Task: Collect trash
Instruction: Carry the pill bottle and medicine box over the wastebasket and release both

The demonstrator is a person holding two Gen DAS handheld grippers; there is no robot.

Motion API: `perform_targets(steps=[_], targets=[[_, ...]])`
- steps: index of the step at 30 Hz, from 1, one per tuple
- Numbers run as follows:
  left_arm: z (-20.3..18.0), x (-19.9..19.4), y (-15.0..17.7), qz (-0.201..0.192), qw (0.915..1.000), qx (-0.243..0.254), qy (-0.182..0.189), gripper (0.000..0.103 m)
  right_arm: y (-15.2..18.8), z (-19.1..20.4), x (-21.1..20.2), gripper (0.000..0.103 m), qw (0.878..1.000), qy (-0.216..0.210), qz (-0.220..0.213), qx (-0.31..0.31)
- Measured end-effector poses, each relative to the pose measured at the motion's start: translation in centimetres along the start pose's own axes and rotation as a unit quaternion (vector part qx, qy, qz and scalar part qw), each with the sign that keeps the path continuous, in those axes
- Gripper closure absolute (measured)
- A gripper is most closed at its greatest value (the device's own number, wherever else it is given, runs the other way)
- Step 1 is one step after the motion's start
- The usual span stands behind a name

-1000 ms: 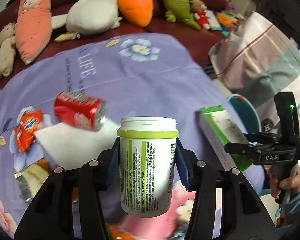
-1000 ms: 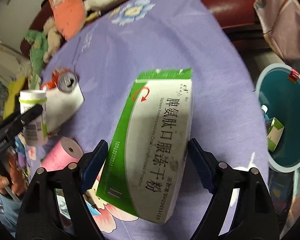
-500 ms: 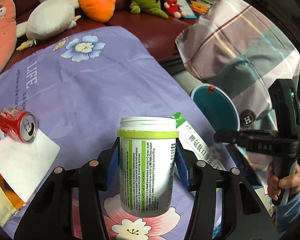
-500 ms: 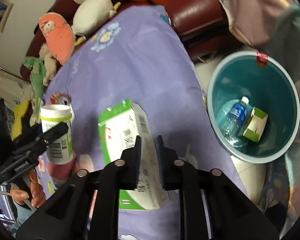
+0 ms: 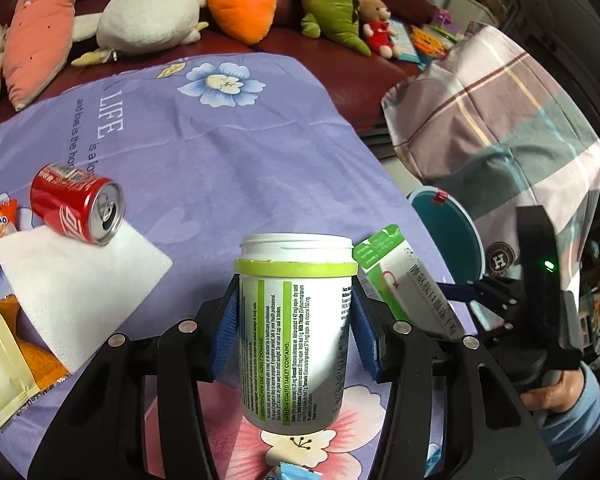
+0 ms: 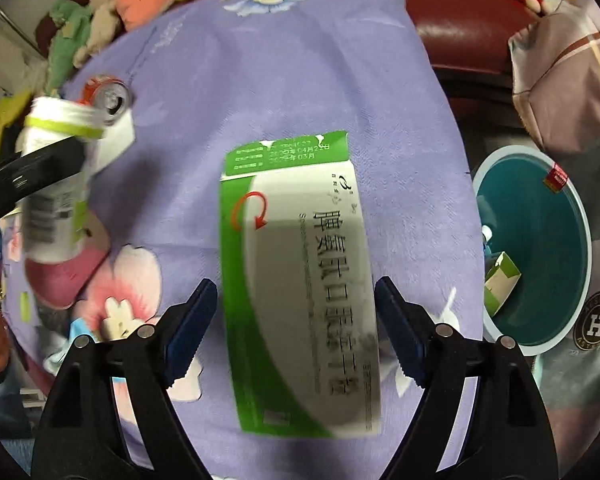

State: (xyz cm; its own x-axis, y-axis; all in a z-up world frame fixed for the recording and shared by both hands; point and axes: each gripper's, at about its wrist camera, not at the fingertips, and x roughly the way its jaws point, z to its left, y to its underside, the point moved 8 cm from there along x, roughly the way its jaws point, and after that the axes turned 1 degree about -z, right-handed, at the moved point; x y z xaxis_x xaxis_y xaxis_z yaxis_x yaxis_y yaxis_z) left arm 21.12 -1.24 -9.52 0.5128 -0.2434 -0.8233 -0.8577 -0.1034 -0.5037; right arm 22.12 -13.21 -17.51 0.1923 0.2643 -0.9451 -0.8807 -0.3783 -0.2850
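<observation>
A white pill bottle (image 5: 300, 340) with a lime-green band hangs upright above the purple flowered cloth (image 5: 228, 152), and my left gripper (image 5: 296, 312) is shut on its sides. The same bottle (image 6: 56, 184) shows blurred at the left of the right wrist view. A green and white medicine box (image 6: 300, 280) lies lengthwise between the jaws of my right gripper (image 6: 296, 292). Those jaws are opening, with a slim gap at each long edge. The left wrist view shows the box (image 5: 404, 280) beside the bottle. The teal bin (image 6: 580, 240) stands off the table's right edge.
A red soda can (image 5: 76, 208) lies on a white napkin (image 5: 80, 276), with snack sachets (image 5: 4, 352) at the left edge. A pink roll (image 6: 64, 276) sits under the bottle. Plush toys (image 5: 152, 20) line the sofa behind. A plaid cloth (image 5: 500, 120) hangs above the bin, which holds a bottle and carton.
The right gripper's jaws were nearly shut above the lying box half a second ago; now they stand wide around it. The left gripper still carries the bottle and has shifted.
</observation>
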Motion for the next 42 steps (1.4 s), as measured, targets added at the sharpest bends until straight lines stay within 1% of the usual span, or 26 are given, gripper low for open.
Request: perform_targets(steps=[2, 3, 4, 5, 7, 9, 12, 14, 16, 17, 18, 22, 24, 29, 32, 35, 42], targets=[[0.3, 0.0, 0.1, -0.001, 1.0, -0.002, 0.0, 0.052, 0.0, 0.0, 0.7, 0.026, 1.0, 0.008, 0.011, -0.002], [0.4, 0.1, 0.2, -0.002, 1.0, -0.003, 0.0, 0.052, -0.1, 0.0, 0.9, 0.026, 1.0, 0.01, 0.009, -0.004], [0.6, 0.1, 0.2, -0.001, 1.0, -0.006, 0.001, 0.052, -0.2, -0.1, 0.8, 0.03, 1.0, 0.015, 0.002, -0.008], [0.7, 0.1, 0.2, -0.001, 1.0, -0.007, 0.002, 0.052, -0.2, -0.1, 0.7, 0.031, 1.0, 0.014, -0.001, -0.008], [0.7, 0.3, 0.2, 0.001, 1.0, -0.007, 0.002, 0.052, -0.3, -0.5, 0.2, 0.034, 1.0, -0.005, -0.006, 0.009], [0.3, 0.5, 0.2, 0.005, 1.0, -0.001, 0.003, 0.052, -0.5, -1.3, -0.8, 0.034, 0.999, -0.012, -0.02, 0.028], [-1.0, 0.9, -0.2, 0.01, 0.9998, 0.013, 0.01, 0.052, -0.9, -3.7, -2.9, 0.034, 0.997, -0.027, -0.045, 0.064], [-2.4, 1.2, -0.5, 0.013, 0.9995, 0.024, 0.015, 0.052, -1.2, -5.8, -4.7, 0.034, 0.994, -0.026, -0.067, 0.088], [-4.3, 1.7, -0.9, 0.014, 0.9989, 0.039, 0.023, 0.052, -1.3, -8.7, -6.8, 0.034, 0.988, -0.025, -0.093, 0.117], [-5.1, 1.9, -1.1, 0.014, 0.9986, 0.044, 0.027, 0.052, -1.4, -9.8, -7.5, 0.034, 0.987, -0.021, -0.101, 0.126], [-6.0, 2.2, -1.3, 0.015, 0.9982, 0.049, 0.031, 0.052, -1.3, -11.8, -8.5, 0.034, 0.983, -0.012, -0.113, 0.143], [-9.8, 3.4, -2.4, 0.016, 0.9966, 0.069, 0.043, 0.052, -0.8, -17.9, -10.7, 0.033, 0.973, 0.005, -0.136, 0.187], [-11.3, 4.0, -2.9, 0.019, 0.9959, 0.076, 0.046, 0.052, -0.6, -20.2, -11.2, 0.033, 0.969, 0.01, -0.143, 0.201], [-15.3, 6.1, -4.2, 0.029, 0.9936, 0.096, 0.051, 0.052, -0.5, -23.5, -11.1, 0.03, 0.964, 0.011, -0.149, 0.22], [-17.4, 7.4, -4.8, 0.034, 0.9921, 0.108, 0.054, 0.052, -0.5, -24.9, -10.0, 0.027, 0.96, -0.012, -0.14, 0.24], [-19.4, 8.9, -5.1, 0.044, 0.9902, 0.12, 0.056, 0.052, -0.2, -25.5, -9.2, 0.027, 0.958, -0.019, -0.138, 0.249], [-21.6, 11.3, -4.6, 0.065, 0.9866, 0.138, 0.058, 0.052, 1.5, -27.3, -8.2, 0.026, 0.955, -0.033, -0.128, 0.265]])
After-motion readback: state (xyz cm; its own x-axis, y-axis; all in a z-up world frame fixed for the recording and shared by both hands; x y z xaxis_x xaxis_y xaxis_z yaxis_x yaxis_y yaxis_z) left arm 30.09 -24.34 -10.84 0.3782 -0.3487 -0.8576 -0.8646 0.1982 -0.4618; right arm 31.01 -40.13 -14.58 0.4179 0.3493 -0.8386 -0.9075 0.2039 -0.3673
